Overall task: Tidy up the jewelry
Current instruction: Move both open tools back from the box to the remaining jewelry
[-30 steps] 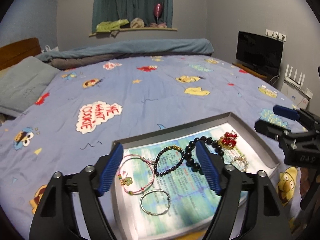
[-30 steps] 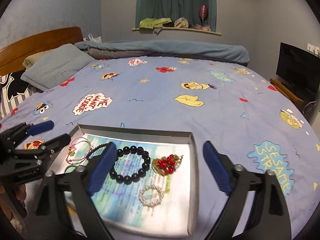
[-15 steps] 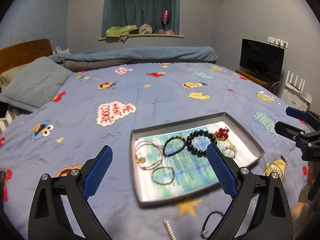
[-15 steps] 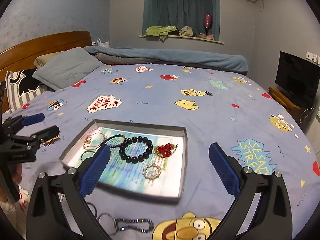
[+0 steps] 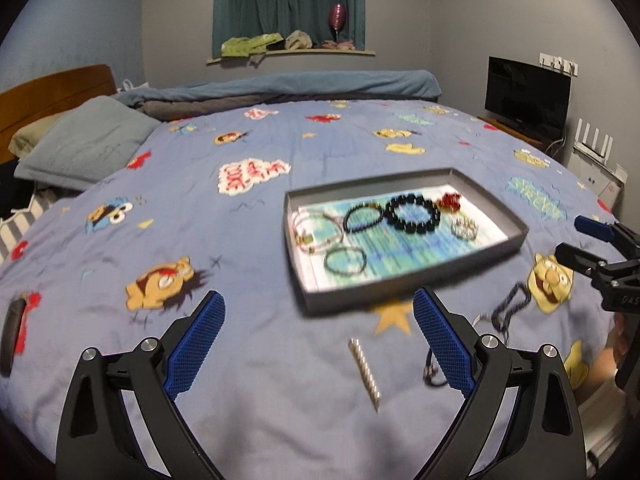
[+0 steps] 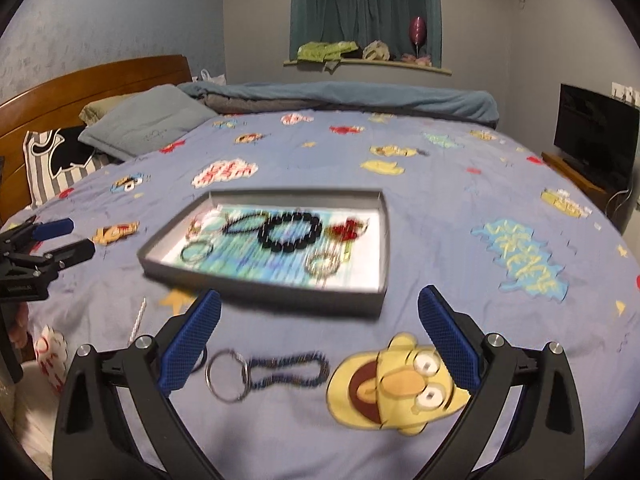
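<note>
A grey tray point(image 5: 412, 292) point(image 6: 256, 280) lies on the blue bedspread and holds several bracelets, among them a black bead bracelet point(image 5: 414, 214) point(image 6: 290, 230) and a red bead piece point(image 5: 450, 202) point(image 6: 346, 230). On the sheet in front of the tray lie a silver twisted bar point(image 5: 364, 372) point(image 6: 138, 316), a dark cord point(image 5: 432, 372), a metal ring point(image 6: 226, 374) and a dark beaded chain point(image 6: 286, 368) point(image 5: 510, 306). My left gripper point(image 5: 318, 346) is open and empty, held back from the tray. My right gripper point(image 6: 318, 346) is open and empty above the loose chain.
Pillows point(image 6: 140, 122) and a wooden headboard point(image 6: 92, 88) are at the far left. A folded blue blanket point(image 5: 288, 84) lies across the far side. A TV point(image 5: 526, 98) and a router point(image 5: 596, 150) stand at the right, off the bed.
Both grippers have drawn back and up from the tray. The tray now looks farther away, and loose jewelry on the sheet in front of it has come into view.
</note>
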Available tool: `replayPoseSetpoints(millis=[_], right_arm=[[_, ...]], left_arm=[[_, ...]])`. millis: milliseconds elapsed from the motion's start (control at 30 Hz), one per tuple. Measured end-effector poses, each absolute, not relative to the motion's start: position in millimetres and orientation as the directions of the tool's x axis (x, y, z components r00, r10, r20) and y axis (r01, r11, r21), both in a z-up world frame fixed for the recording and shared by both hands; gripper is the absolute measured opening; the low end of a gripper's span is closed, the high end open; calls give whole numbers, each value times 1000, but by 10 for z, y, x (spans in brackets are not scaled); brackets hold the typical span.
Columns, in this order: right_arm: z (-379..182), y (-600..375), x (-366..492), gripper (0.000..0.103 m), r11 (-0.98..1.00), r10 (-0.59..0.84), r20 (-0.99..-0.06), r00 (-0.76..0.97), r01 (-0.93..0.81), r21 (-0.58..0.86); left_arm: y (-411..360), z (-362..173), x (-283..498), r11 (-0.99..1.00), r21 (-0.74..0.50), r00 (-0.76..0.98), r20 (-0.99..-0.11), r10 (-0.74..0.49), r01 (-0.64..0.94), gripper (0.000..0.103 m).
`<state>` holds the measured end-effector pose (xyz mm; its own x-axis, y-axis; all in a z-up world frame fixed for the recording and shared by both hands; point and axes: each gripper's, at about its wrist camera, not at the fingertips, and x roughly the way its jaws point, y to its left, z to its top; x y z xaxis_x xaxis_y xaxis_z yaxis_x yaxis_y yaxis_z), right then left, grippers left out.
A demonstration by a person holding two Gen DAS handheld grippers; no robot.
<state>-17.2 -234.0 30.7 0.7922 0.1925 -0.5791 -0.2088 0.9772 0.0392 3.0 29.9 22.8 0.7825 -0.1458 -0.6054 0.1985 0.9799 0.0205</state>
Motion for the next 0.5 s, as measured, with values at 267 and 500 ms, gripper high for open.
replayPoseSetpoints(millis=[267,500], right_arm=[[-46,-2327,-200,98,972,225,-609,761,-220,84],[-227,-2286,-175,98,964,240,-650,720,-257,71]], left_arm=[[192,-105,-77,965,14,732,-654,-189,262,95],[100,-320,-54,957,1,683,-701,-207,291,95]])
